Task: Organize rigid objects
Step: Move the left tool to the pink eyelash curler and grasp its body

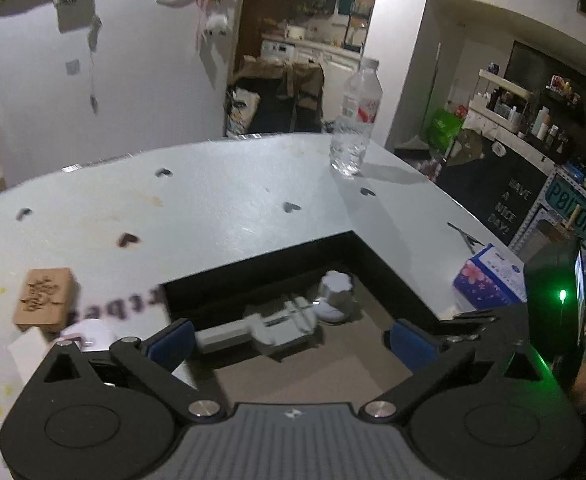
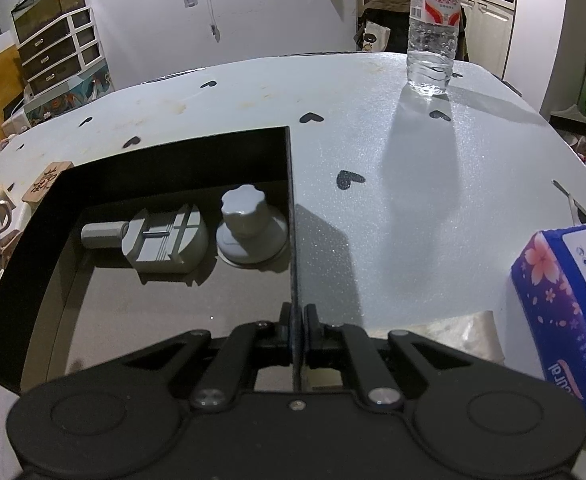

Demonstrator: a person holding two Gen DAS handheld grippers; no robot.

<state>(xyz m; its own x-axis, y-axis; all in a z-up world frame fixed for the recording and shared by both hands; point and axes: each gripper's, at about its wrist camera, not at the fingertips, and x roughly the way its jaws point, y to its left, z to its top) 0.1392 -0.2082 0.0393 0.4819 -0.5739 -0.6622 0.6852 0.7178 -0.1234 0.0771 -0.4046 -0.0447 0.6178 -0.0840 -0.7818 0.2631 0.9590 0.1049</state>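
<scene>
Box (image 2: 289,208): black, open-topped, centre-left of the right wrist frame, sitting on the desk (image 2: 393,208).
Right gripper (image 2: 299,322): jaws clamped on the box's right wall, low centre.
Left gripper (image 1: 289,340): jaws spread wide, empty, over the box (image 1: 377,264).
Inside: grey tool (image 2: 153,238) beside grey knob (image 2: 249,226) — at the far wall.
Elsewhere: water bottle (image 2: 433,28) upper right; tissue pack (image 2: 565,300) — right edge.

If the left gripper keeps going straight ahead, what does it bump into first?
Probably the grey tool lying in the black box. The open left gripper points right at it, with the grey knob just behind, though depth is hard to judge.
</scene>
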